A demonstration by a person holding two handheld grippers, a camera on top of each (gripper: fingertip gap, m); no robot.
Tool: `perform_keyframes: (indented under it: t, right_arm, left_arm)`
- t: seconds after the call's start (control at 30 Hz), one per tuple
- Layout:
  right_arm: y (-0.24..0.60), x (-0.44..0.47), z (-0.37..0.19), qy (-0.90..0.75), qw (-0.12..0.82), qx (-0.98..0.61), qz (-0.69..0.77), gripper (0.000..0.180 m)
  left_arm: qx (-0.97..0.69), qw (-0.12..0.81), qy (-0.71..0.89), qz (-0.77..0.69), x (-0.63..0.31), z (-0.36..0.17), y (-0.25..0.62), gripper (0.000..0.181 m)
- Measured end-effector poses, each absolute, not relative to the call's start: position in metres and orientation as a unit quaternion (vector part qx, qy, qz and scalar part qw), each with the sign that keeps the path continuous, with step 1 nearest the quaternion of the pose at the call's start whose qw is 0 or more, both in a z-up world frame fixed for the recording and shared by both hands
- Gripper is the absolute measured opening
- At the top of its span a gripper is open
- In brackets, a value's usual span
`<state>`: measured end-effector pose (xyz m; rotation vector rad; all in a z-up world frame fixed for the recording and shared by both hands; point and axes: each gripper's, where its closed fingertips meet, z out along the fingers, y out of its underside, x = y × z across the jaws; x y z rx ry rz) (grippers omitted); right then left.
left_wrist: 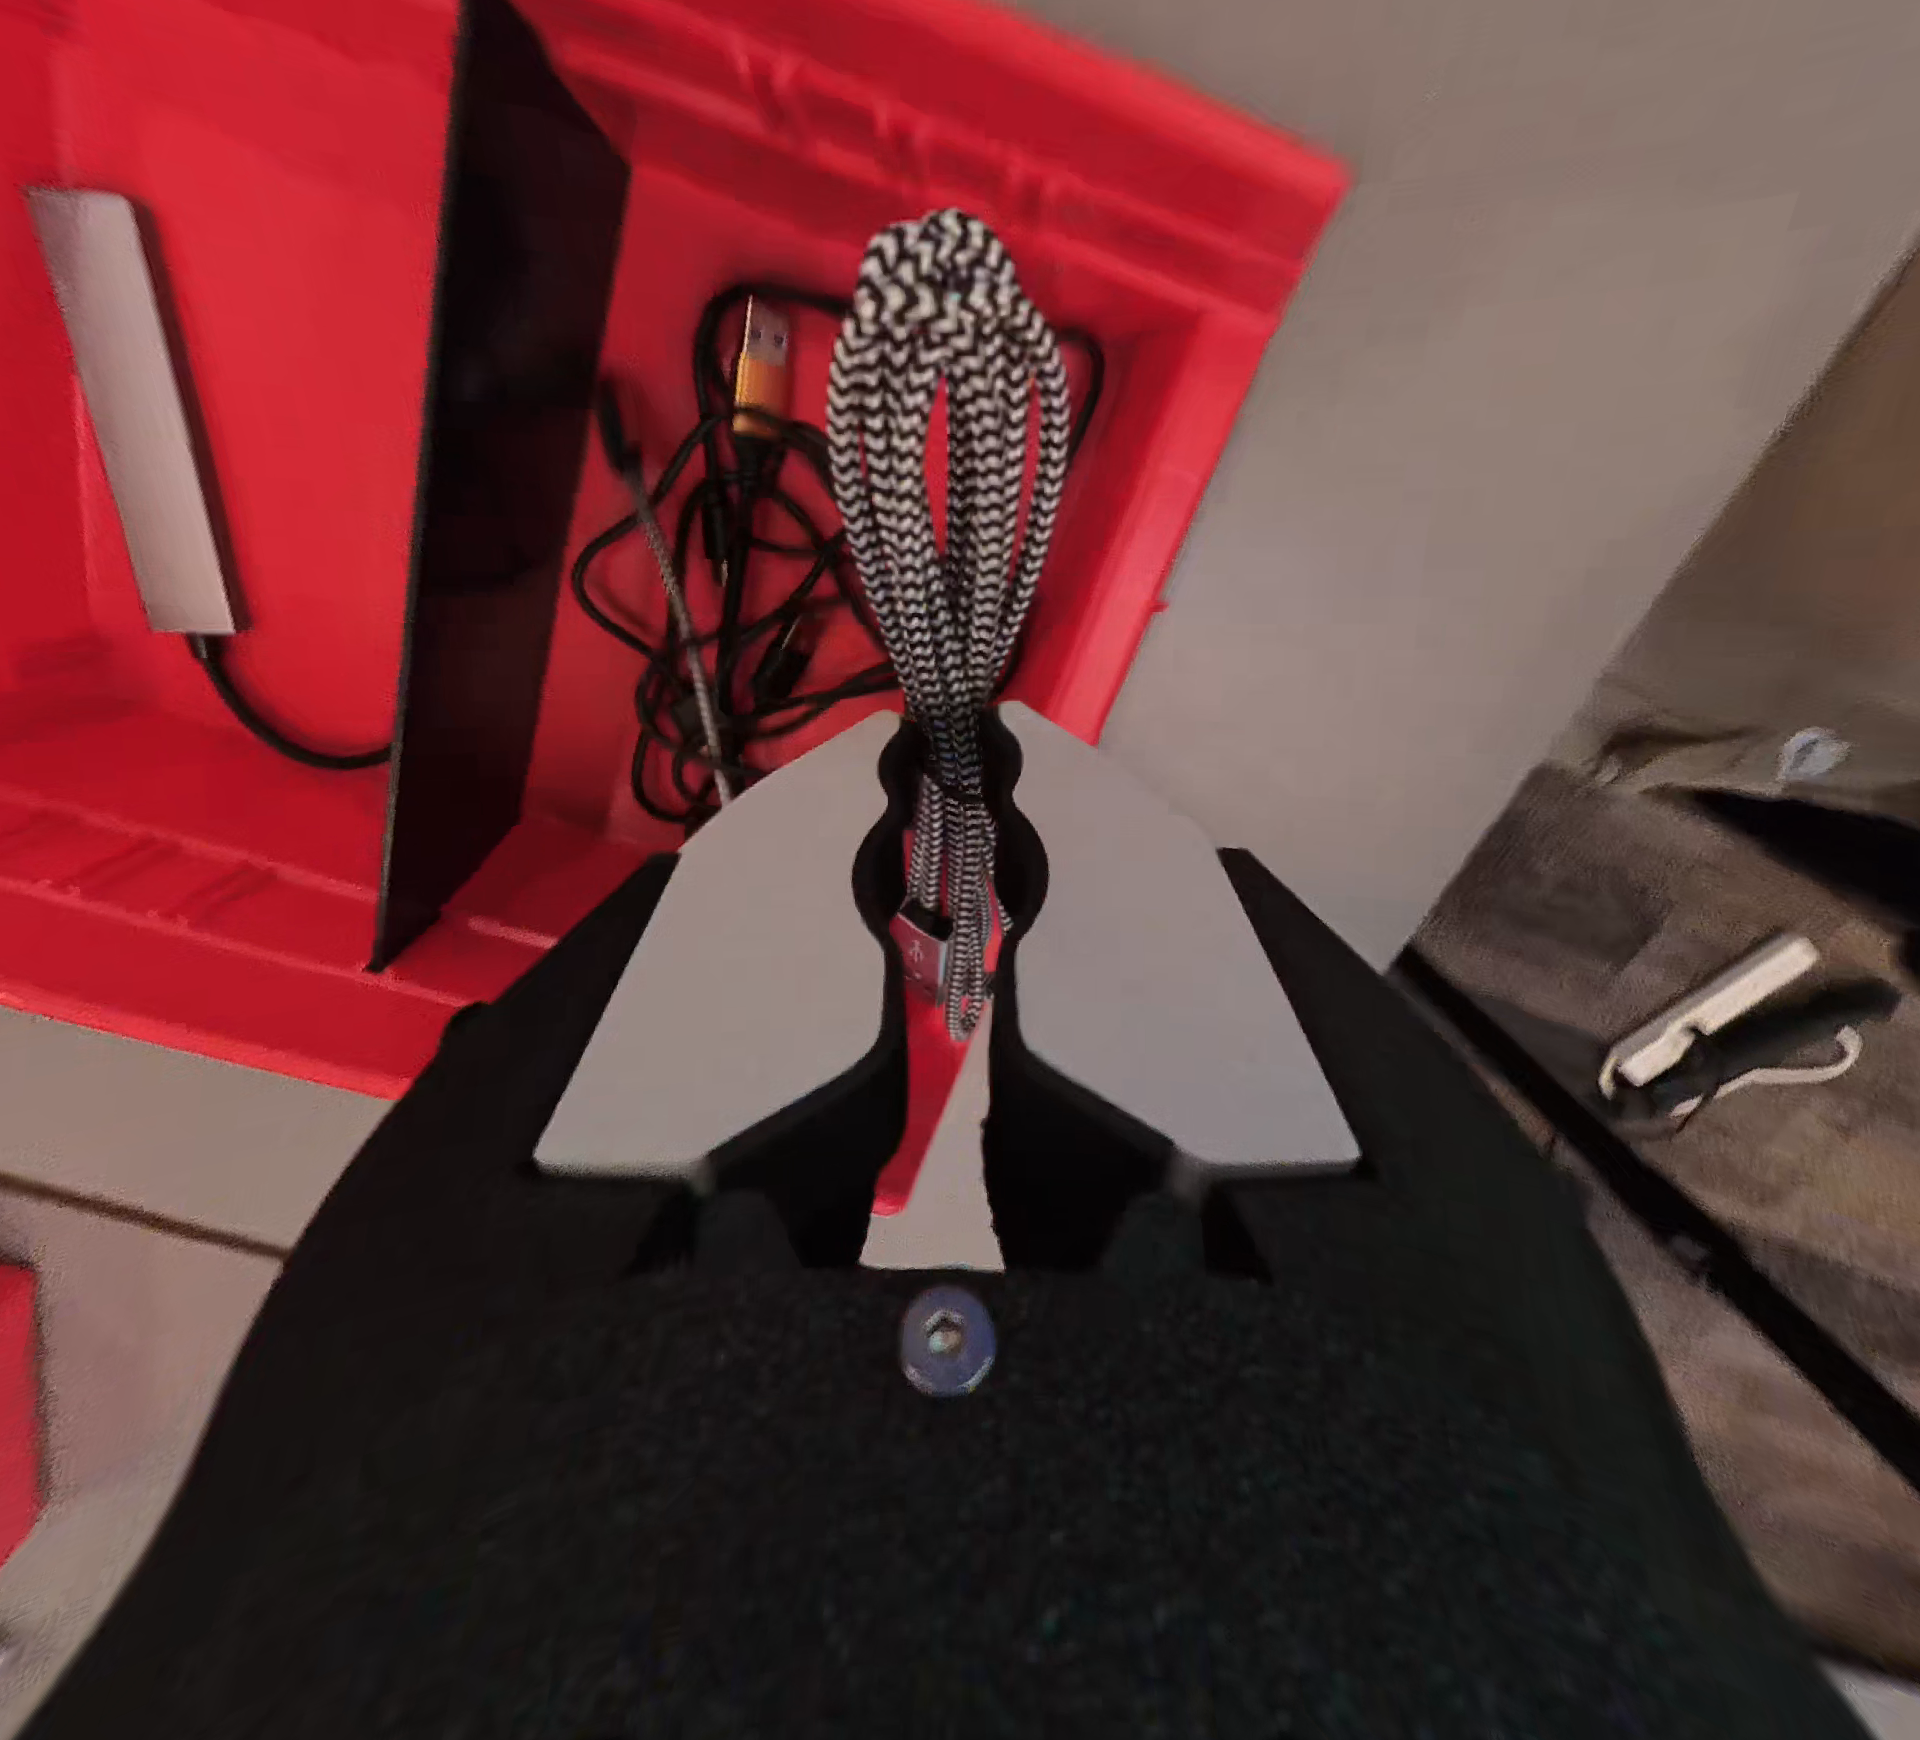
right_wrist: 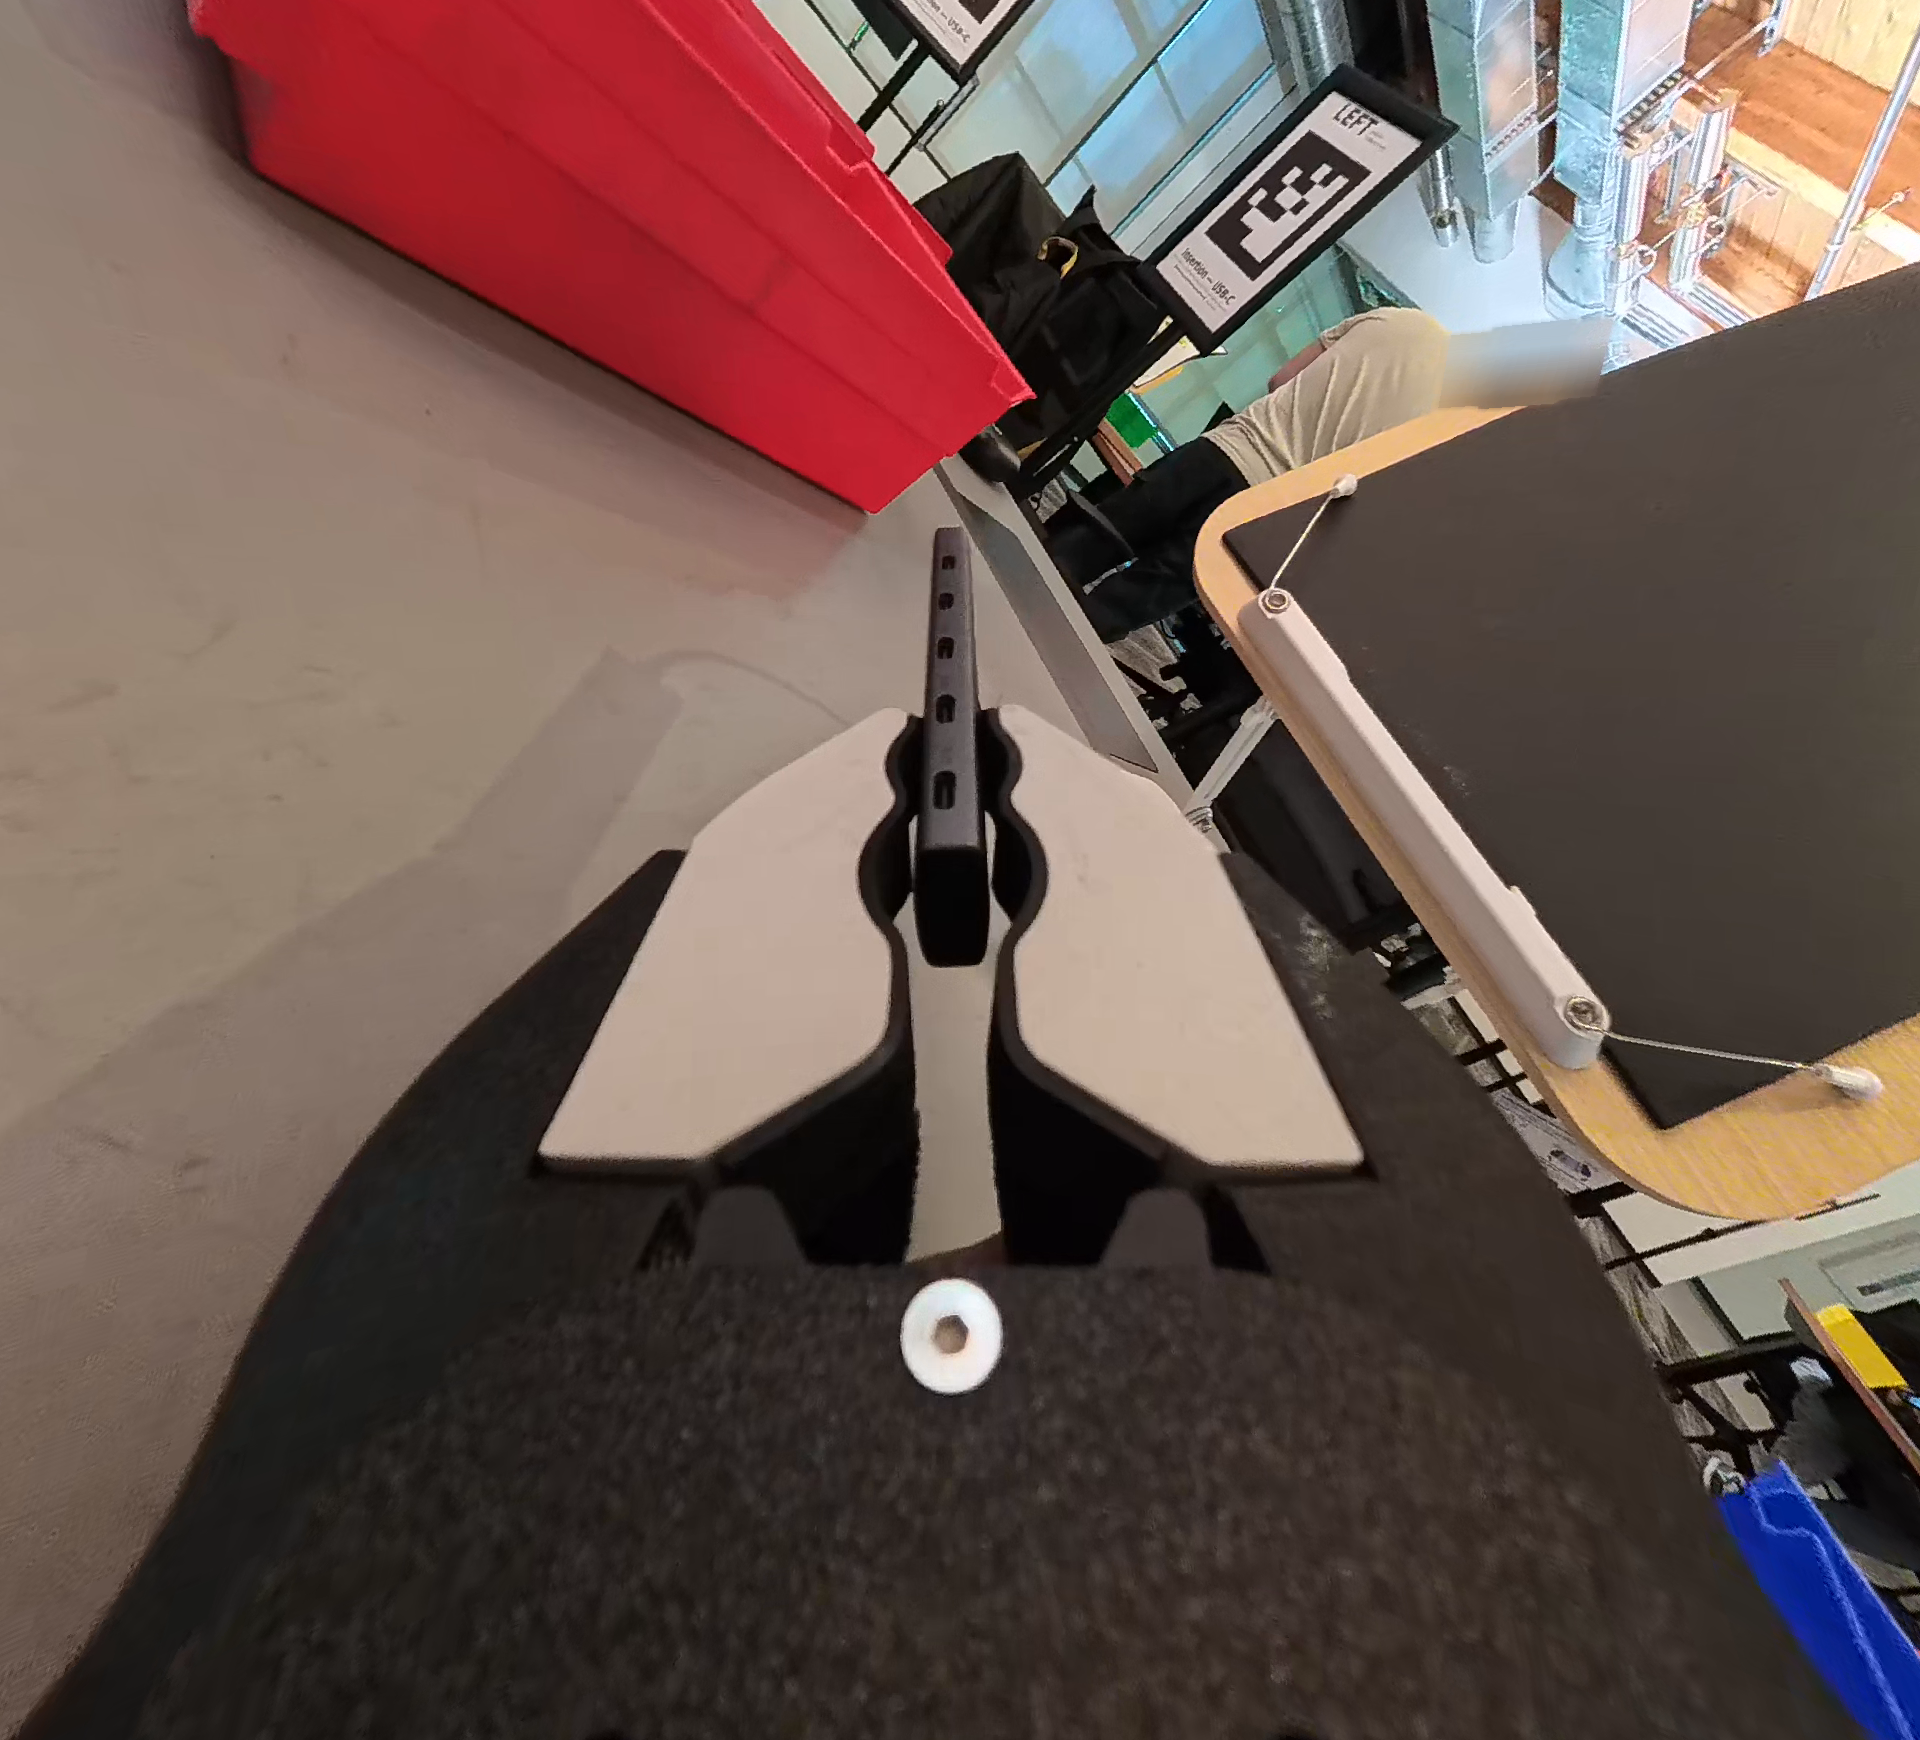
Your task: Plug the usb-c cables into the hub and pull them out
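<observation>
Black-and-white braided cable (left_wrist: 951, 485) is what my left gripper (left_wrist: 951, 734) clamps: a folded bundle, with its loops sticking out toward the upper middle of the frame. A silver plug (left_wrist: 920, 952) of this cable lies between my fingers, low in the gap. My right gripper (right_wrist: 951, 734) is closed on the dark hub (right_wrist: 951, 755), edge up, and its row of small ports runs away from me at the centre of the right wrist view.

I judge that I am only preparing, because no plug is in a port yet. To do this step well, I think I must first free one connector from the bundle, because now I hold many strands together and the plug points back at me. I should grasp just behind the connector, keep the hub steady, line the plug up straight with one port and push without tilting.

The red bin (left_wrist: 1226, 402) fills the upper left of the left wrist view. A black divider (left_wrist: 499, 443) splits it. In the left compartment lies a silver hub (left_wrist: 135, 412) with a short black lead. In the right compartment lies a tangle of thin black cables (left_wrist: 707, 610) and an orange-sleeved USB plug (left_wrist: 758, 371). My bundle hangs in front of this compartment; I cannot tell if it touches anything inside.
</observation>
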<state>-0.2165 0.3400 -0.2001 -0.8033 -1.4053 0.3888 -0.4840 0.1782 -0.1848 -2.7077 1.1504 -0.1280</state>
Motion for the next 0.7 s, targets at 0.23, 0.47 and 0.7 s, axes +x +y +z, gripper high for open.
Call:
perform_keyframes:
  t: [0.23, 0.47, 0.7]
  right_arm:
    - [0.341, -0.214, -0.195, -0.613, 0.684, -0.356, 0.172, 0.009]
    - [0.340, -0.212, -0.192, -0.608, 0.690, -0.354, 0.173, 0.009]
    - [0.344, -0.209, -0.187, -0.595, 0.695, -0.362, 0.180, 0.009]
  left_arm:
    - [-0.881, 0.300, 0.349, -0.108, -0.438, -0.098, 0.176, 0.011]
    - [-0.819, 0.480, 0.287, -0.131, -0.416, -0.029, 0.183, 0.010]
    - [-0.763, 0.539, 0.317, -0.166, -0.356, 0.007, 0.191, 0.010]
